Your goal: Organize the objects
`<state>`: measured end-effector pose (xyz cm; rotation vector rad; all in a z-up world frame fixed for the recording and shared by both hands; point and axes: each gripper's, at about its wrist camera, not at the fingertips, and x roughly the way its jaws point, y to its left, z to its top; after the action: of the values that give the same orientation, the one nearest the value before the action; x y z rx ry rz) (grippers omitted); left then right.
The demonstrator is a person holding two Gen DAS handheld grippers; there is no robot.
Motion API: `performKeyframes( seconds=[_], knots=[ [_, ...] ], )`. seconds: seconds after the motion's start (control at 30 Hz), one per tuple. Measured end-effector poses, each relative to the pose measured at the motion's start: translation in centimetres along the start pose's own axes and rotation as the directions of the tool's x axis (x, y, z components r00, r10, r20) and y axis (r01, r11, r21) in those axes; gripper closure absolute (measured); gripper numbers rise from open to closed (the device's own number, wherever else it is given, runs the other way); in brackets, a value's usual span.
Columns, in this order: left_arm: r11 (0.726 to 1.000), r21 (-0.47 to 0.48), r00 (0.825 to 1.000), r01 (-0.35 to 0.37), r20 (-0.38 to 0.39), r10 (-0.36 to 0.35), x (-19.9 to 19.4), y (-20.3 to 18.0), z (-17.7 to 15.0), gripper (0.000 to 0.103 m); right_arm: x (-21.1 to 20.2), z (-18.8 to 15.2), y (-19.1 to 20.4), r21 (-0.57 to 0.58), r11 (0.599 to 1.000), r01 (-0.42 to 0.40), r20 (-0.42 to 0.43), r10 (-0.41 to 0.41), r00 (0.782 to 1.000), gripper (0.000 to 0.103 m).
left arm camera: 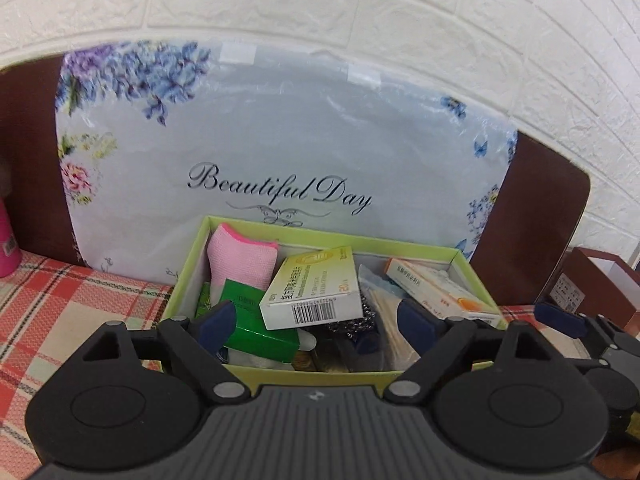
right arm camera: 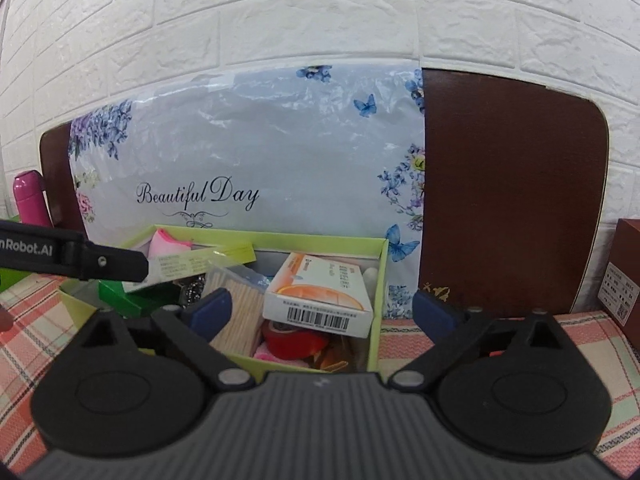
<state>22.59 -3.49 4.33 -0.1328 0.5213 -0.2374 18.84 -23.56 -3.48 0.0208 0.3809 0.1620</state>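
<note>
A light green open box (left arm camera: 188,264) (right arm camera: 382,280) stands on the plaid cloth, full of items. In it lie a pink cloth (left arm camera: 240,256), a green carton (left arm camera: 256,328), a yellow-white medicine box (left arm camera: 312,292), an orange-white medicine box (left arm camera: 440,288) (right arm camera: 320,292), a pack of cotton swabs (right arm camera: 240,308) and a red roll (right arm camera: 292,340). My left gripper (left arm camera: 316,320) is open and empty, its fingers over the box's near side. My right gripper (right arm camera: 320,312) is open and empty, astride the box's right wall. The left gripper's finger (right arm camera: 104,264) shows at the left of the right wrist view.
A floral bag (left arm camera: 280,140) reading "Beautiful Day" leans on a brown board (right arm camera: 512,200) against the white brick wall. A pink bottle (right arm camera: 30,200) stands at the left. A brown carton (right arm camera: 628,272) stands at the right. Plaid cloth (left arm camera: 60,312) covers the table.
</note>
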Motion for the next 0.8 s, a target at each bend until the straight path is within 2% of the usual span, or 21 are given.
performKeyframes(
  seconds=[0.17, 0.37, 0.6, 0.8],
  knots=[
    [0.999, -0.02, 0.999, -0.029, -0.017, 0.029, -4.2, -0.9, -0.3, 0.004, -4.6, 0.7, 0.1, 0.008, 1.0, -0.005, 0.02, 0.005, 1.0, 0.0],
    [0.996, 0.066, 0.995, -0.065, -0.065, 0.069, -8.4, -2.7, -3.2, 0.003, -9.8, -0.2, 1.0, 0.009, 1.0, 0.022, 0.013, -0.022, 1.0, 0.0],
    [0.99, 0.064, 0.986, -0.125, -0.099, 0.131, -10.9, -3.3, -6.3, 0.003, -13.7, -2.6, 1.9, 0.025, 0.999, 0.034, -0.056, -0.033, 0.998, 0.0],
    [0.982, 0.087, 0.979, -0.165, -0.107, 0.174, -12.1, -3.8, -7.7, 0.003, -15.1, -4.7, 2.7, 0.023, 0.999, 0.034, -0.115, -0.031, 0.993, 0.0]
  ],
)
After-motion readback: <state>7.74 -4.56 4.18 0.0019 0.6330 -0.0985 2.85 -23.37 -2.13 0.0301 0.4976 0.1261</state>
